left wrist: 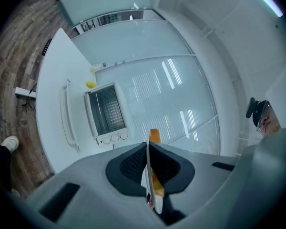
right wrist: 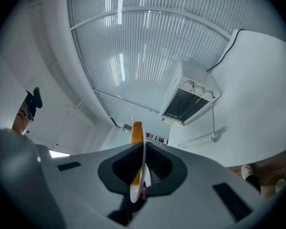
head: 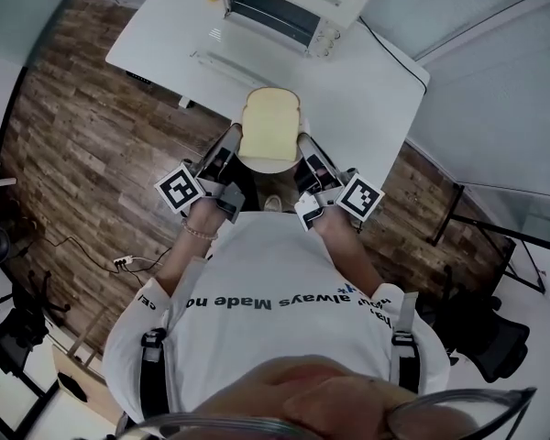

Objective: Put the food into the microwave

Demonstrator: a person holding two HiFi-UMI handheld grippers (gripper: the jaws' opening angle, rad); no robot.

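A slice of bread (head: 270,125) lies on a white plate (head: 267,164) that I hold in the air between both grippers, over the floor just short of the table. My left gripper (head: 233,147) is shut on the plate's left rim and my right gripper (head: 305,147) on its right rim. In the left gripper view the plate (left wrist: 148,168) shows edge-on between the jaws, with the bread's brown crust (left wrist: 154,136) above it. The right gripper view shows the same plate (right wrist: 142,168) and crust (right wrist: 136,131). The white oven (head: 291,3) stands on the table ahead, its door (head: 231,63) folded down open.
The white table (head: 376,108) carries the oven at its far side, with a cable (head: 390,49) running off to the right. A small yellow object (left wrist: 90,84) lies beside the oven. A power strip (head: 121,262) sits on the wooden floor at left, and a black chair (head: 481,328) at right.
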